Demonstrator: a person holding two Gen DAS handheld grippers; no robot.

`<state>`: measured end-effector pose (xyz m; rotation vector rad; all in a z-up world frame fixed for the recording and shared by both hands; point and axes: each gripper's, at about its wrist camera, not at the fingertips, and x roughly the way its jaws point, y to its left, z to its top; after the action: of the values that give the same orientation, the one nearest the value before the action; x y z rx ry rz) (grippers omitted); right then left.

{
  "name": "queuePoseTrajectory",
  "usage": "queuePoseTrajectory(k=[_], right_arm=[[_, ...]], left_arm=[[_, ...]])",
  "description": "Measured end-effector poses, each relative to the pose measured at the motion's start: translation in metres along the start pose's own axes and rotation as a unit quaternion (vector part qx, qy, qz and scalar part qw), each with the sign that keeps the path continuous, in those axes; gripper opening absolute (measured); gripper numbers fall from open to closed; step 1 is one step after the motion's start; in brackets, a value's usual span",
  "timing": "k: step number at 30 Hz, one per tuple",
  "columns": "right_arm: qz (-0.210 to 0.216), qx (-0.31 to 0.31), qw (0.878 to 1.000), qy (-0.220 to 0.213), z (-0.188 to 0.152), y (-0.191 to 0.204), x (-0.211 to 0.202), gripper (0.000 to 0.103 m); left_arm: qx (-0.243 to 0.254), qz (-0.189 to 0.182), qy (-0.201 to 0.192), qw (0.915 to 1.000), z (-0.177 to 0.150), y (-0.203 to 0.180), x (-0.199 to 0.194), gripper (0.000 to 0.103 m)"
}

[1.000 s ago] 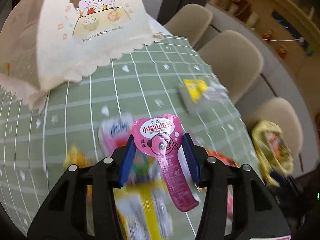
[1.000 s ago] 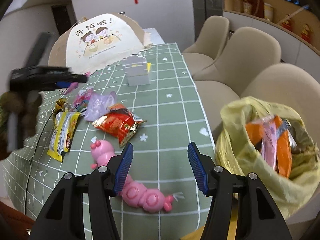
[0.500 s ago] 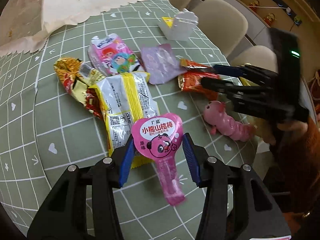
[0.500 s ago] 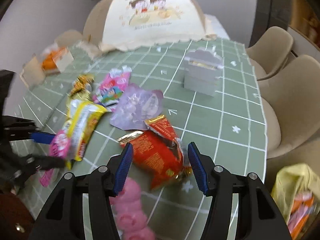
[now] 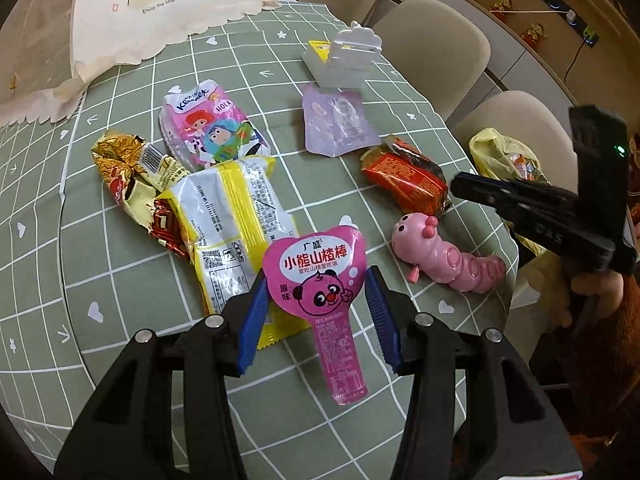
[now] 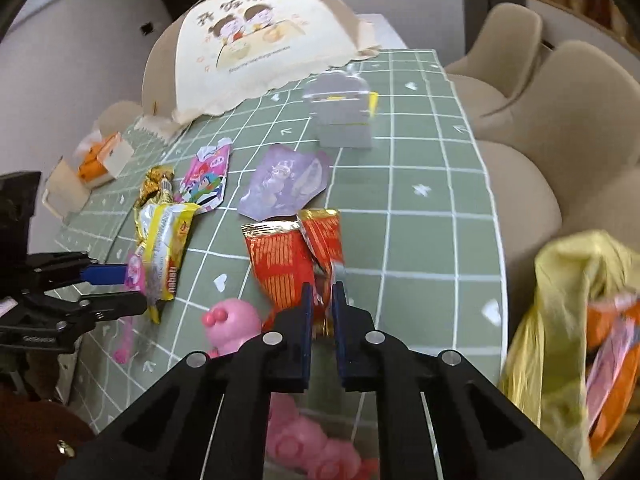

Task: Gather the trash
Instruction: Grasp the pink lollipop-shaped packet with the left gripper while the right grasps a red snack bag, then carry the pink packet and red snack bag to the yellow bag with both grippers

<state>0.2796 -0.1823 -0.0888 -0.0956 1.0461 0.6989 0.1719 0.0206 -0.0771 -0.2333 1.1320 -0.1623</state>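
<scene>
The right hand-held gripper [image 6: 320,300] pinches the near corner of a red snack wrapper [image 6: 294,260] on the green checked worktop [image 6: 420,240], its blue fingers [image 6: 307,312] nearly pressed together on the foil. The wrapper's long axis runs straight away from the gripper, while the yellow trash bag [image 6: 560,320] hangs open off the worktop's edge to the right, close by. The carry looks short and unobstructed; only the pink caterpillar toy [image 6: 232,324] sits just left of the grip. The left hand-held gripper [image 5: 316,300], farther from the bag, holds a pink lollipop wrapper [image 5: 320,280] between spread fingers, above a yellow-and-white noodle packet [image 5: 232,216]. A purple sachet [image 5: 338,120] and tissue pack [image 5: 208,128] lie beyond.
</scene>
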Motion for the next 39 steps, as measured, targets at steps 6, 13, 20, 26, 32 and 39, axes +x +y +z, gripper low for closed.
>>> queuePoseTrajectory(k=[6, 13, 20, 26, 32, 39], right_arm=[[-0.03, -0.006, 0.999, -0.033, -0.005, 0.001, -0.013, 0.024], [-0.021, -0.019, 0.999, -0.023, 0.006, 0.009, 0.005, 0.054], [-0.009, 0.0, 0.999, 0.038, 0.018, 0.011, 0.043, 0.053], [-0.032, -0.029, 0.998, 0.045, 0.009, 0.026, 0.04, 0.036], [-0.038, -0.026, 0.999, -0.001, -0.001, 0.029, -0.002, 0.035], [-0.064, -0.008, 0.996, -0.06, -0.006, 0.019, -0.061, 0.035]], left_arm=[[0.004, 0.001, 0.004, 1.0, -0.002, -0.003, 0.001, 0.045], [0.003, 0.01, 0.003, 0.9999, -0.006, -0.002, 0.0, 0.045], [-0.001, 0.006, -0.007, 1.0, -0.007, 0.0, -0.005, 0.045], [-0.007, 0.007, -0.006, 0.9999, -0.009, 0.003, -0.005, 0.045], [0.004, 0.007, -0.007, 0.9999, -0.005, -0.004, -0.005, 0.045], [0.022, 0.006, -0.037, 0.9991, 0.015, -0.019, -0.021, 0.045]])
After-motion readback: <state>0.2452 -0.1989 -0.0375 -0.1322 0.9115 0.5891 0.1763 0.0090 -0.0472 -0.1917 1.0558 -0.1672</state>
